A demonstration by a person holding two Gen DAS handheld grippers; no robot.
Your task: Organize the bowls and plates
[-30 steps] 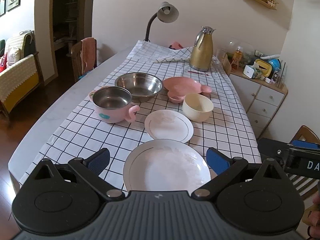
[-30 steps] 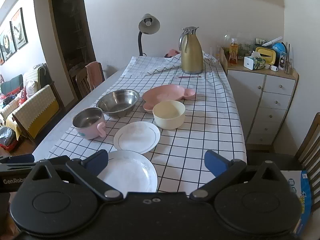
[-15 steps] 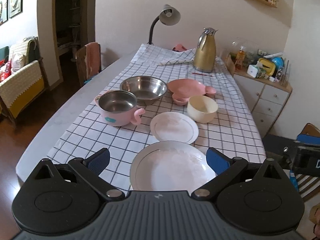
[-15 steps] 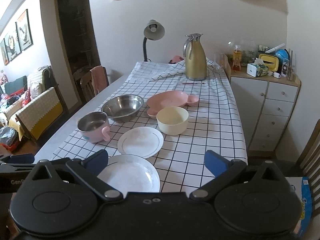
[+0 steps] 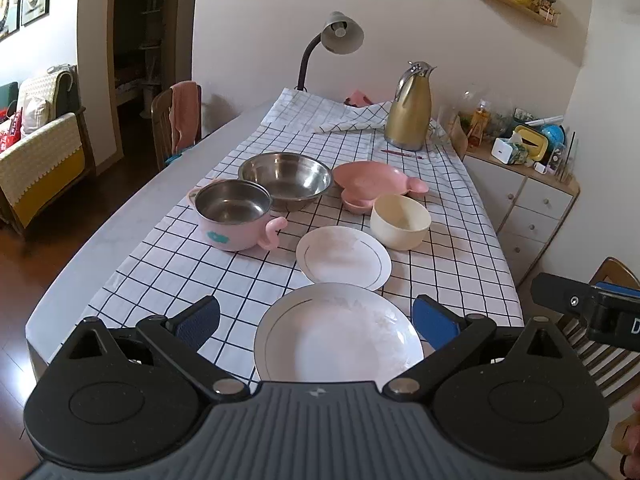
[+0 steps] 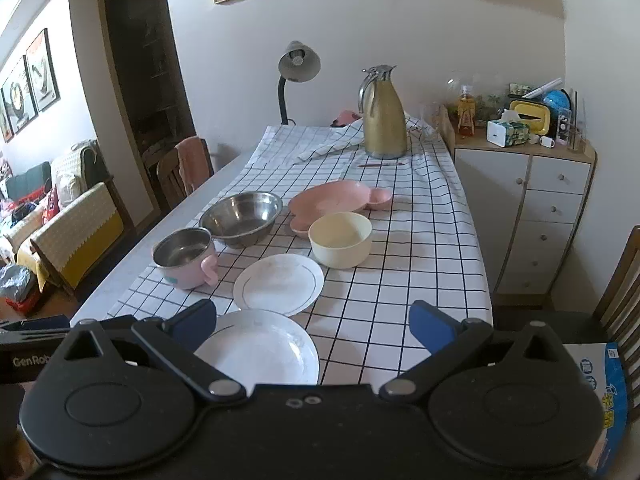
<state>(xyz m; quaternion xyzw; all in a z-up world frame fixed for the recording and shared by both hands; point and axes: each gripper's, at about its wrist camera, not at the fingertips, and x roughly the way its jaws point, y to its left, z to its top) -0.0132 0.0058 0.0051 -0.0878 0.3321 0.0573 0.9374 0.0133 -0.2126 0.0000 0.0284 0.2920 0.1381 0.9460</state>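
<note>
On the checked tablecloth (image 5: 452, 248) lie a large white plate (image 5: 338, 334) (image 6: 260, 350) at the near edge and a smaller white plate (image 5: 343, 257) (image 6: 279, 283) behind it. Further back stand a cream bowl (image 5: 400, 221) (image 6: 341, 239), a pink shaped dish (image 5: 370, 178) (image 6: 330, 200), a large steel bowl (image 5: 286, 179) (image 6: 241, 217) and a pink steel-lined cup (image 5: 234, 214) (image 6: 185, 257). My left gripper (image 5: 316, 318) hangs open over the large plate. My right gripper (image 6: 312, 320) hangs open over the near edge, to the right of that plate. Neither holds anything.
A gold jug (image 5: 410, 106) and a desk lamp (image 5: 340, 34) stand at the table's far end. A white drawer cabinet (image 6: 536, 208) with clutter flanks the right side. Chairs stand at left (image 5: 172, 120) and near right (image 6: 620, 280).
Both views have pulled back and risen a little, so the dishes sit slightly farther off. Nothing on the table moved; both grippers stay open.
</note>
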